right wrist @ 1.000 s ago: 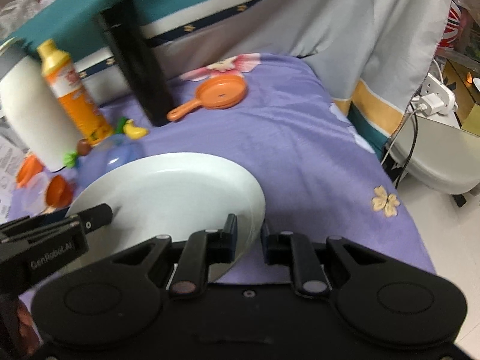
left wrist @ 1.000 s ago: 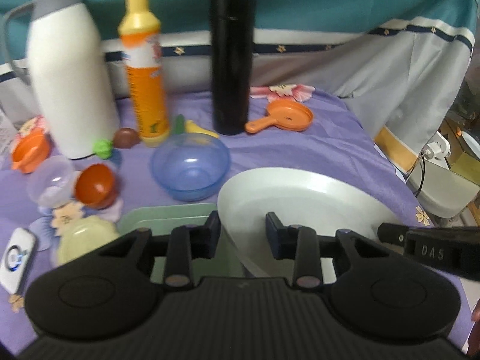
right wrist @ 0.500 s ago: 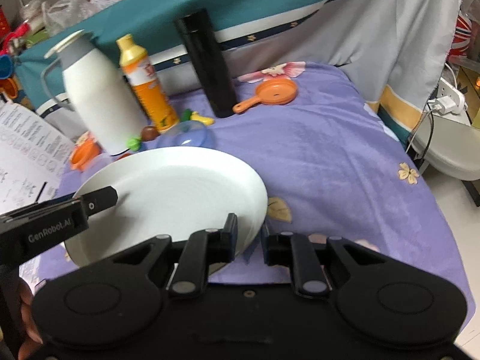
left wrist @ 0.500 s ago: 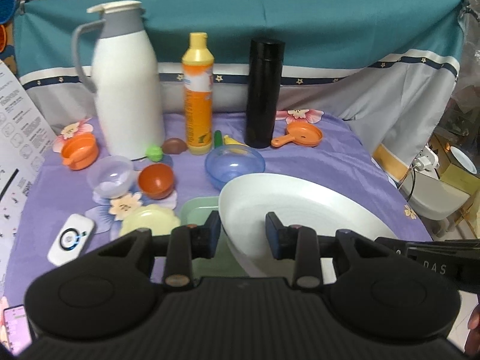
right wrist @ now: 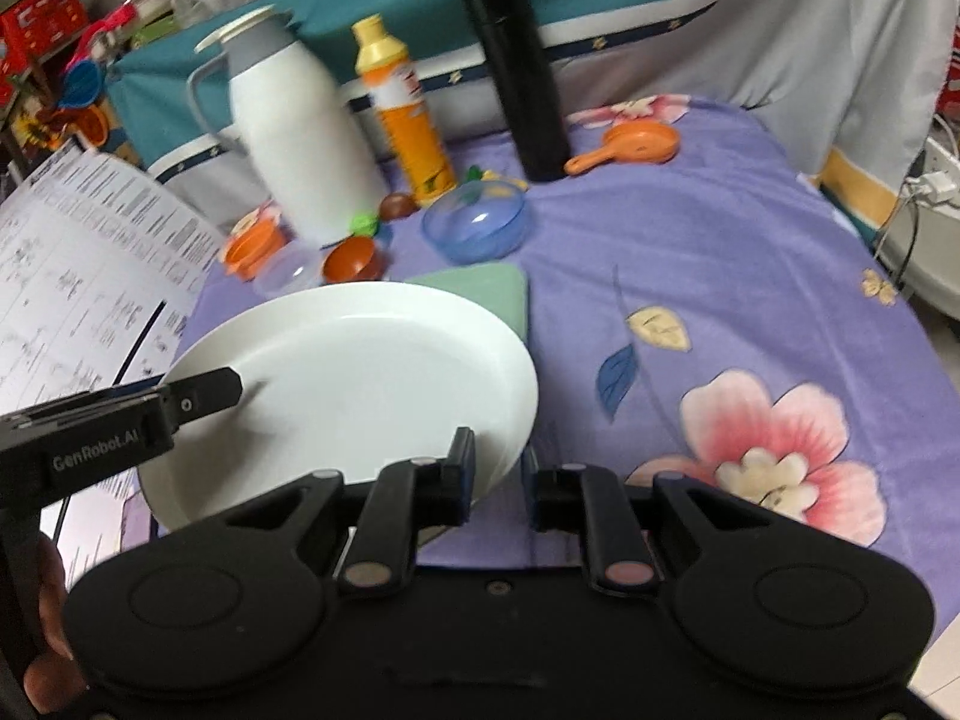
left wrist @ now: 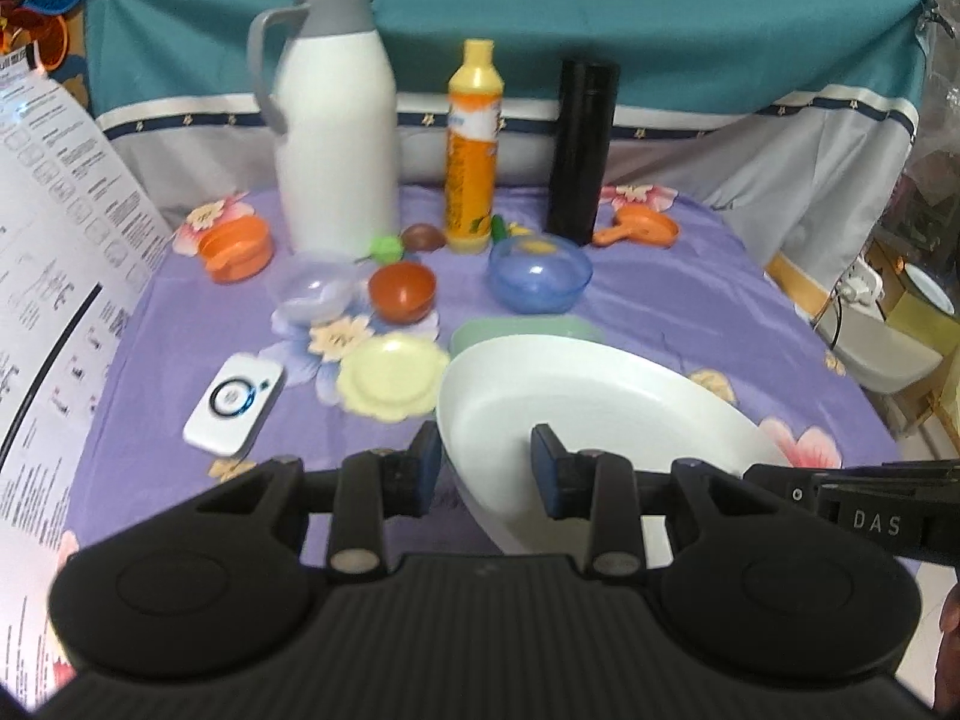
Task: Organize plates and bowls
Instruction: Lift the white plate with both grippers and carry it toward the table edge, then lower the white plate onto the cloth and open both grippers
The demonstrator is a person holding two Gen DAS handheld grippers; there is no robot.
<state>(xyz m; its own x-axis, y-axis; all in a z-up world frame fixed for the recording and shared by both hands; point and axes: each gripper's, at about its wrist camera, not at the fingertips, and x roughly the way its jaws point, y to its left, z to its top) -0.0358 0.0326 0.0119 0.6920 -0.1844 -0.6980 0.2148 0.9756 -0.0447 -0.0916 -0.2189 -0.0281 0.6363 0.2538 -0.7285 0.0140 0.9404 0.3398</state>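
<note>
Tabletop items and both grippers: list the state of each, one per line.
white plate: lifted, tilted, gripped at both rims
left gripper: shut on plate rim
right gripper: shut on plate rim
green plate: flat on cloth
blue bowl: upright
orange bowl: tipped
thermos jug: upright, lid closed

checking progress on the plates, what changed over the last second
Both grippers, left gripper and right gripper, drew back with the large white plate, so the bottles and bowls look farther away. Both remain clamped on its rim; the blue translucent bowl stayed put.
</note>
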